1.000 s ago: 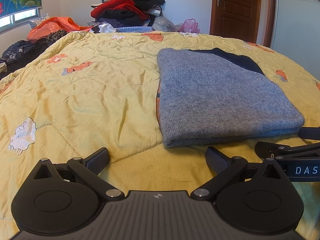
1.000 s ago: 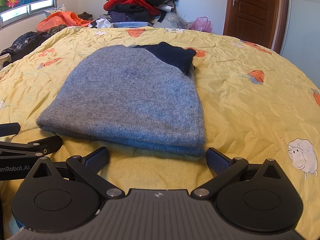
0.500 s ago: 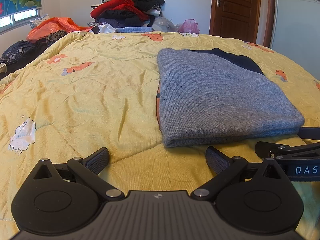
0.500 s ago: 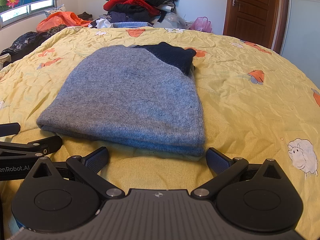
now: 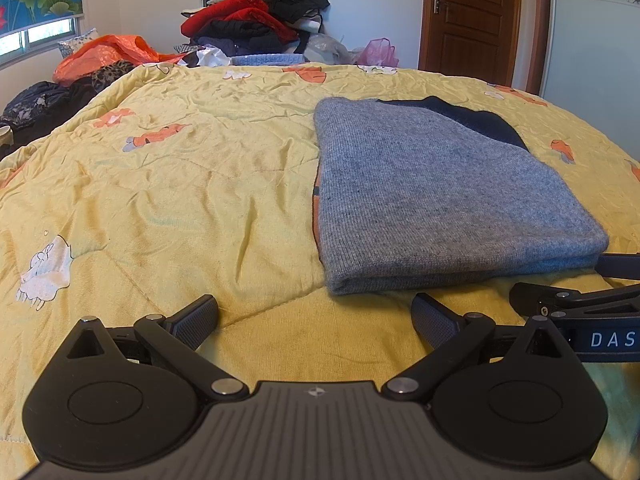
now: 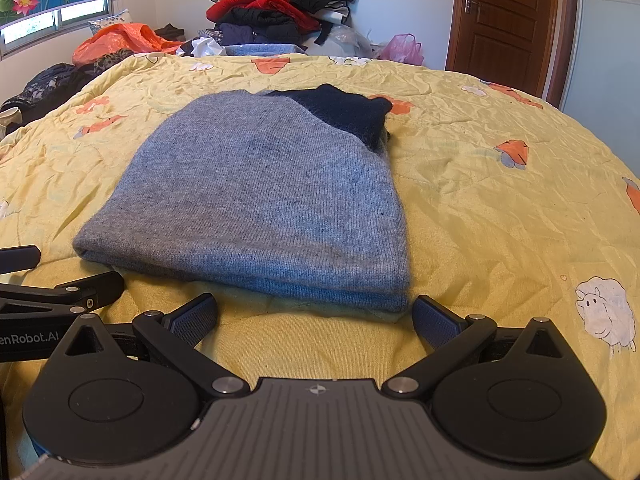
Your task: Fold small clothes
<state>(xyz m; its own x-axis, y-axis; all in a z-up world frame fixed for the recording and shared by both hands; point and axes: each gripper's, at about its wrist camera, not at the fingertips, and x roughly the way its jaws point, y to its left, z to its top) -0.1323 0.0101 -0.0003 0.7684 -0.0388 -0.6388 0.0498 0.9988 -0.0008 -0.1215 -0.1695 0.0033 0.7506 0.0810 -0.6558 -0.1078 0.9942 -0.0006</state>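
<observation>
A grey knit sweater with a dark navy part at its far end lies folded flat on the yellow quilt. My left gripper stands open just in front of the sweater's near left corner, nothing between its fingers. My right gripper is open too, low over the quilt right before the sweater's near edge, empty. Each gripper shows at the edge of the other's view: the right gripper, the left gripper.
The yellow quilt with orange and white prints covers the bed. A pile of red and black clothes rises at the far end, orange cloth at the far left. A brown door stands at the back right.
</observation>
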